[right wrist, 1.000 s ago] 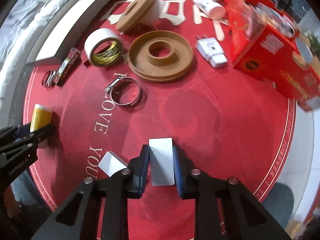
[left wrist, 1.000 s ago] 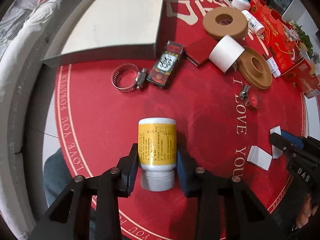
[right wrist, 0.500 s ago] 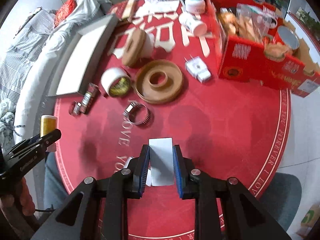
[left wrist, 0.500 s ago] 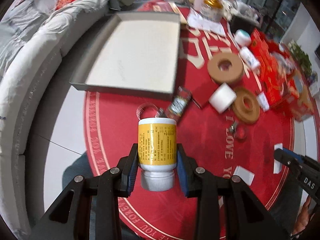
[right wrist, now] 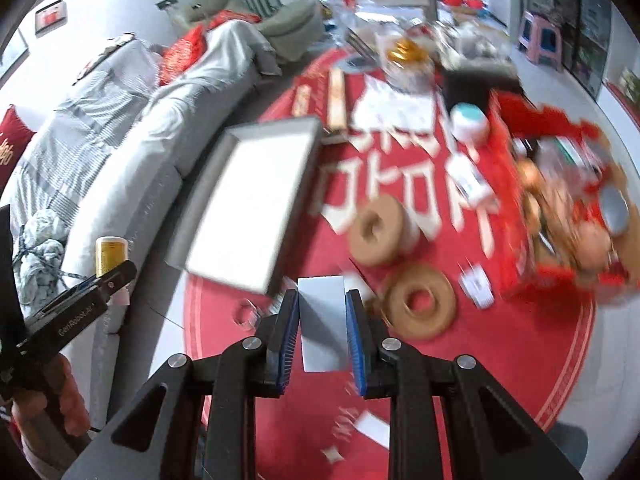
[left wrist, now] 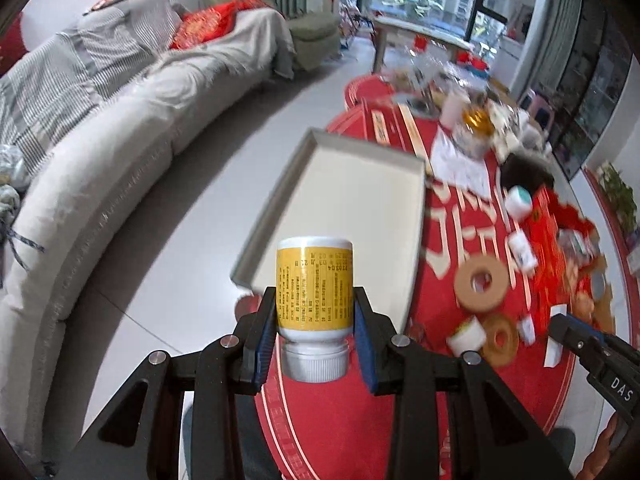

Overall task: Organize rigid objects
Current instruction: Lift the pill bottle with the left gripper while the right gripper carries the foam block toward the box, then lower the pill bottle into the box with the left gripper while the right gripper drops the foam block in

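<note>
Yellow-labelled bottle [left wrist: 314, 282] clamped cap-down in left hand-held gripper [left wrist: 315, 334], raised.

I'm holding a yellow-labelled white bottle [left wrist: 314, 284] and a plain white block [right wrist: 322, 322] between my blue pads [left wrist: 265, 334]; below, a red cloth [left wrist: 460, 276] is showing white lettering, beside a white tray [left wrist: 360, 216].

The tray [left wrist: 352, 216] lies on the table's [left wrist: 340, 420] left edge; two rings [left wrist: 480, 284] lie right of it.

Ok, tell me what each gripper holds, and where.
Left gripper: yellow-labelled bottle, pinched across its lower body, cap toward the camera. Right gripper: white box, by its sides.
</note>
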`<move>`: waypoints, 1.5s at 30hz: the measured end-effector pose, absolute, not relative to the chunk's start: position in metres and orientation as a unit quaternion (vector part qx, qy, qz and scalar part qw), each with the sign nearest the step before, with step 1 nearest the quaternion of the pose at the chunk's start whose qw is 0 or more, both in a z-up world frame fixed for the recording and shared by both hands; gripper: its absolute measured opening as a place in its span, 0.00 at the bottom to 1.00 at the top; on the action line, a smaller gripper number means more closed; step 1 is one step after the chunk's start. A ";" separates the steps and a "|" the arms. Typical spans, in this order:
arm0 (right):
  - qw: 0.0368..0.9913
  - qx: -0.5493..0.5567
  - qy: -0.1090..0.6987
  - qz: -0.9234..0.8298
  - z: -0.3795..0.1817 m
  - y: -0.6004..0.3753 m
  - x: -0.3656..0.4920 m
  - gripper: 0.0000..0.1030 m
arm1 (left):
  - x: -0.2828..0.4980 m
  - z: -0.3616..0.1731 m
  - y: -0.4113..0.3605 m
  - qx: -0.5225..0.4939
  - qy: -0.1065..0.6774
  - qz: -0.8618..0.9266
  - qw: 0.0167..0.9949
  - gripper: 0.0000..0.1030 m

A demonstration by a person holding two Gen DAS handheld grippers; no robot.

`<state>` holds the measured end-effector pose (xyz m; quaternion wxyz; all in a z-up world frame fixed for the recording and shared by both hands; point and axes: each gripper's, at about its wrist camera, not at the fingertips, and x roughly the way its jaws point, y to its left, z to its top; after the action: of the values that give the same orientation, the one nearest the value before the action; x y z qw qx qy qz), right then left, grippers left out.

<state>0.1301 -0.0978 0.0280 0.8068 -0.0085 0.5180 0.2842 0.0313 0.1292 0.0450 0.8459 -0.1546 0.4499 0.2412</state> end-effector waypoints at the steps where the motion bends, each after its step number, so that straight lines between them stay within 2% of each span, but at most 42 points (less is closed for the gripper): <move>1: 0.808 -0.010 0.513 0.289 0.033 -0.090 0.134 0.24 | 0.035 0.049 0.134 -0.154 0.445 0.245 0.847 0.37; 12: 0.804 -0.021 0.497 0.327 0.058 0.011 0.186 0.24 | 0.086 0.049 0.178 -0.166 0.431 0.270 0.845 0.37; 28: 0.768 -0.049 0.554 0.318 -0.029 0.070 0.226 0.24 | 0.135 -0.040 0.200 -0.157 0.494 0.289 0.805 0.37; 45: 0.758 -0.067 0.569 0.312 -0.054 0.083 0.237 0.24 | 0.149 -0.068 0.202 -0.155 0.518 0.280 0.793 0.37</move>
<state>0.2372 0.0831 -0.0545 0.7579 -0.0672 0.5690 0.3120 0.1488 0.2019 -0.0677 0.7932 -0.1546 0.5184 0.2798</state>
